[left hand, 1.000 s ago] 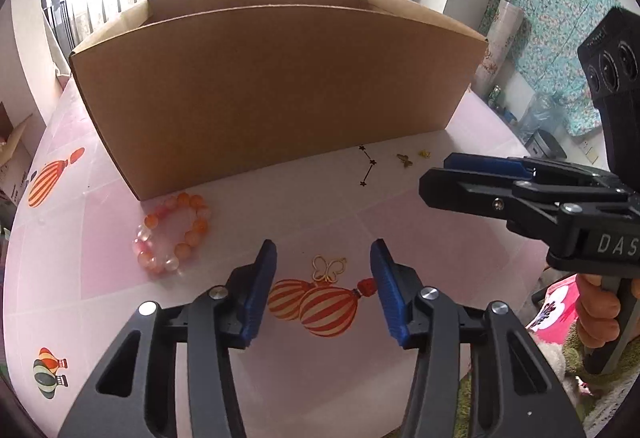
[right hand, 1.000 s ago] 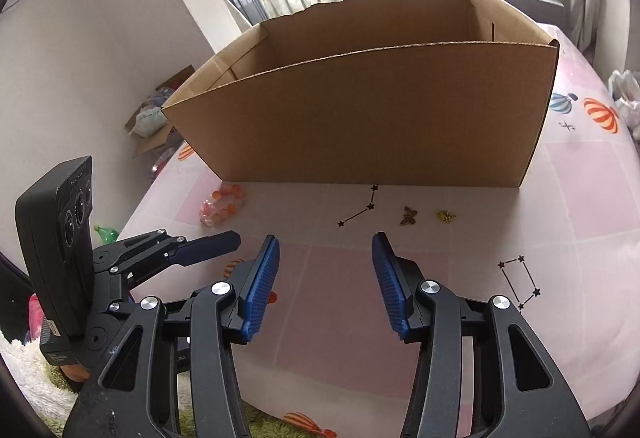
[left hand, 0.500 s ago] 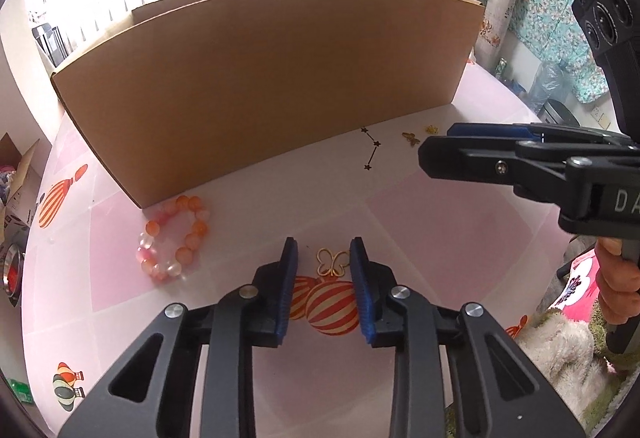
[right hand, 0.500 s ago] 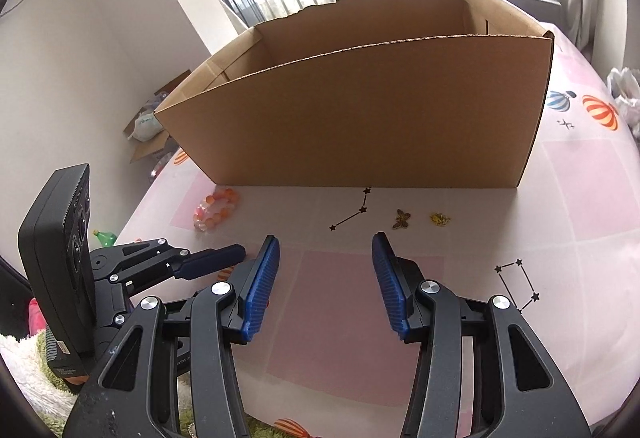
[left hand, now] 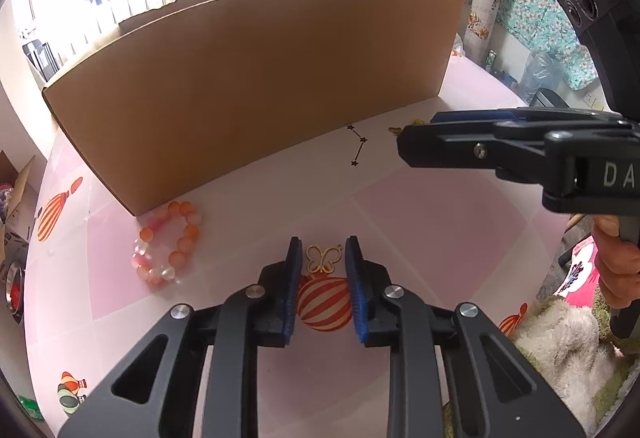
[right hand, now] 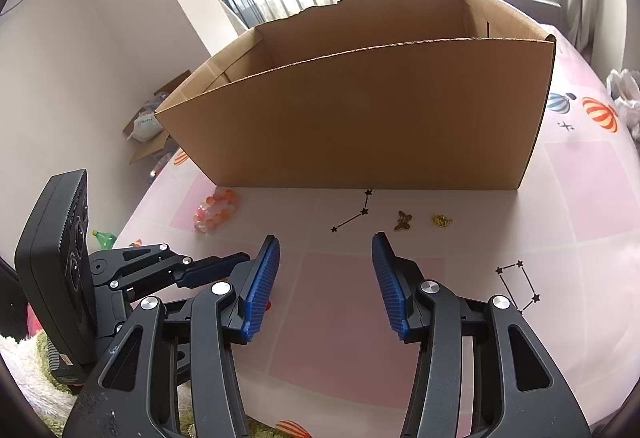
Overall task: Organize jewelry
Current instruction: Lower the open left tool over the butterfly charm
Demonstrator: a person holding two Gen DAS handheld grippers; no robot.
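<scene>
At the far left of the left wrist view, an orange-and-pink beaded bracelet [left hand: 167,243] lies on the pink surface [left hand: 420,210], just beside the near left corner of the open cardboard box [left hand: 256,86]. To its right, the left tongs [left hand: 322,256] are low over the surface with their blue pads narrowed around a gold butterfly pendant [left hand: 322,259]; the pendant lies flat between the pads, close to each, but a sliver of surface shows on either side, so I cannot tell whether they touch it. Just behind the pendant toward the camera is a printed striped balloon [left hand: 325,305]. Further right, a printed black star figure [left hand: 359,145] sits near the box's front wall. At the right edge, the right tongs [left hand: 416,142] reach in from the side, held by a hand [left hand: 618,270]; two small gold pieces peek out just past their tip.

In the right wrist view, the left tongs [right hand: 224,263] appear at the lower left and the bracelet [right hand: 216,210] lies by the box [right hand: 360,118]. The right tongs [right hand: 325,254] hang wide open above the surface, holding nothing. Ahead of them, to the right of the star figure [right hand: 356,212], lie a small bronze butterfly charm [right hand: 403,220] and, just beside it, a small gold charm [right hand: 441,220], both in front of the box wall.
</scene>
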